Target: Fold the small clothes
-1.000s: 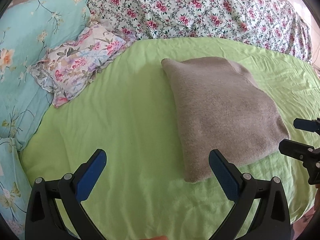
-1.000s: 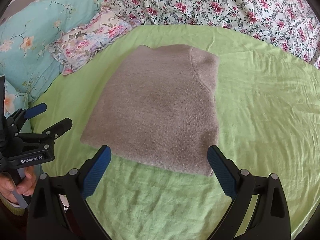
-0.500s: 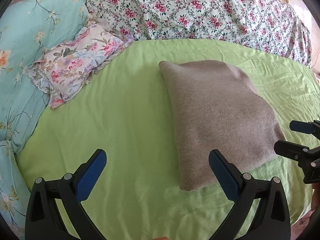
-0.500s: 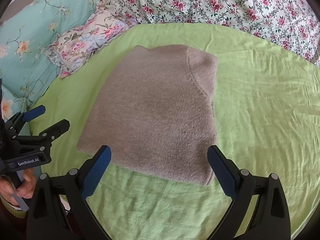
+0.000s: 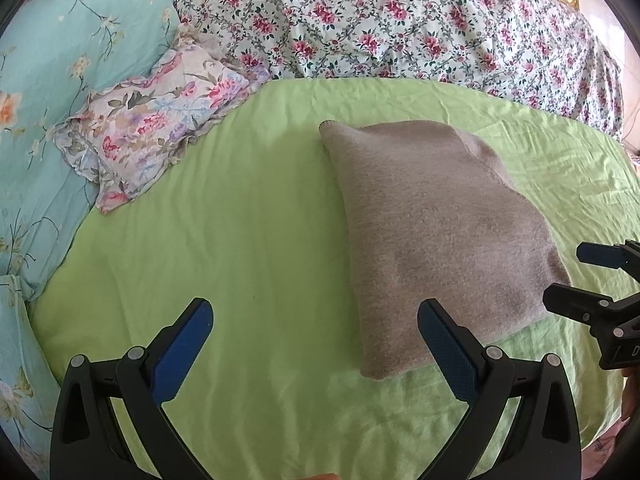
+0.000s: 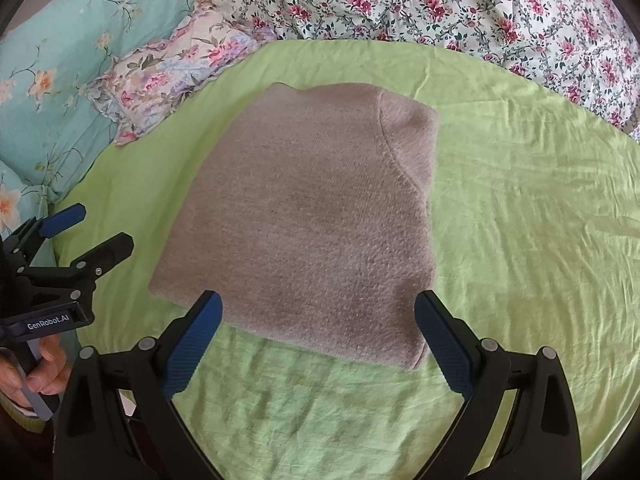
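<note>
Your bed's green sheet (image 6: 520,220) carries the grey sweater (image 6: 312,216), lying folded flat near its middle, apparently finished. You hold both hand-held grippers off it: the left (image 5: 316,332) and right (image 6: 318,320) hover with jaws spread wide, gripping nothing.

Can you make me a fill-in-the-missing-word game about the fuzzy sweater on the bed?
1. The folded grey-brown knitted sweater lies on a ____ bedsheet.
2. Both the left tongs and the right tongs are ____.
3. The tongs' pads are coloured ____.

Missing words: green; open; blue
</note>
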{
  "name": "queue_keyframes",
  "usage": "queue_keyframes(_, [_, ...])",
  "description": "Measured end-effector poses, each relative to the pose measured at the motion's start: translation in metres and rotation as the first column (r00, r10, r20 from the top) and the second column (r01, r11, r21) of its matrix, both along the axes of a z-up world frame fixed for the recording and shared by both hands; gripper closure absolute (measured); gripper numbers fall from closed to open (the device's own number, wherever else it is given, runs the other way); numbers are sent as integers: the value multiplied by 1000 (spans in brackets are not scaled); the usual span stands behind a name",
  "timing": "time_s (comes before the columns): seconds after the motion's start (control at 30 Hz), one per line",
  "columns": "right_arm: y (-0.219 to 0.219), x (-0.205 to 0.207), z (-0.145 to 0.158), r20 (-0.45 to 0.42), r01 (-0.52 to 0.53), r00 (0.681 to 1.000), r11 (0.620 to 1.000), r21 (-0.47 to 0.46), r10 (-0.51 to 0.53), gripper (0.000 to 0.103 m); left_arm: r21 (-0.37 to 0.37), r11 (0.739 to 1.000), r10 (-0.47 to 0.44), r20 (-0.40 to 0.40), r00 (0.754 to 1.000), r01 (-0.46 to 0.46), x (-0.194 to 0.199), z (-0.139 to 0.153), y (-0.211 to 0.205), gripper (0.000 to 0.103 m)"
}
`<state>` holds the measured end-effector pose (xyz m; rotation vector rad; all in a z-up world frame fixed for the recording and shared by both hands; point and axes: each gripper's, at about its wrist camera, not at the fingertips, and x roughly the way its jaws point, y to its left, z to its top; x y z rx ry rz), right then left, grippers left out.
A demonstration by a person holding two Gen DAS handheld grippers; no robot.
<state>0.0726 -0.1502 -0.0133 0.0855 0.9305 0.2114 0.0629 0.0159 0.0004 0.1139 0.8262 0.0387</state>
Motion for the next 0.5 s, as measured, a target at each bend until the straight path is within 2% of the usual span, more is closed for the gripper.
queue_keyframes(0.5, [-1,2,0,-1,15,1000,999,-29,-15,6,5,1000,7,-4,1000,-7,2,2,1,1])
